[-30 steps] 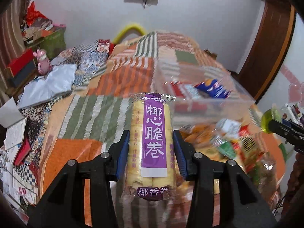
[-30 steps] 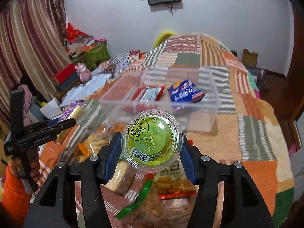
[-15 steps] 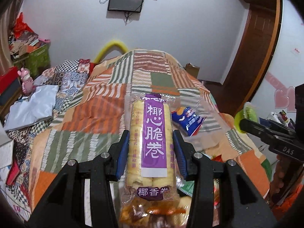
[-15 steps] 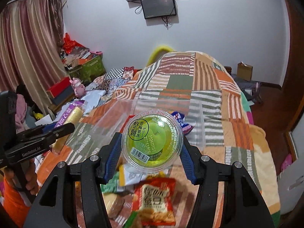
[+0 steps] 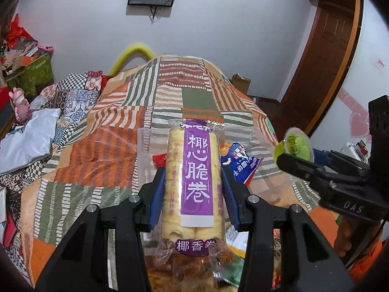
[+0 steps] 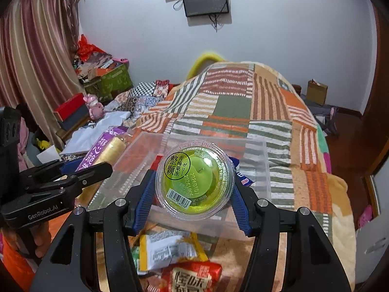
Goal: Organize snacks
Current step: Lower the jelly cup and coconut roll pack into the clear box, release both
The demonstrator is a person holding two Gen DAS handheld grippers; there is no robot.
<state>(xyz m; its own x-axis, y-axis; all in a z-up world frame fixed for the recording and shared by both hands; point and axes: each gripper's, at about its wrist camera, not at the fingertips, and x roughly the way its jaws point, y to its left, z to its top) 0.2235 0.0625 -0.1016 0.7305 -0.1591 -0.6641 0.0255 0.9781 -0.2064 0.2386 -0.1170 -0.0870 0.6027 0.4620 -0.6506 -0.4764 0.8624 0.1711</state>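
Observation:
My left gripper is shut on a long pack of coconut rolls with a purple label, held above the bed. My right gripper is shut on a round green jelly cup, held over the near side of a clear plastic bin. The bin lies on the patchwork bedspread and holds a blue snack bag and a red packet. The right gripper shows at the right of the left wrist view; the left one shows at the left of the right wrist view.
Loose snack packets lie heaped on the bed below both grippers. The patchwork bedspread stretches beyond the bin. Clutter, boxes and a pink toy stand at the left. A wooden door is at the right.
Both grippers have risen from the snack heap with their items and tilted up; the bin now lies just ahead and below them. The grips have not changed.

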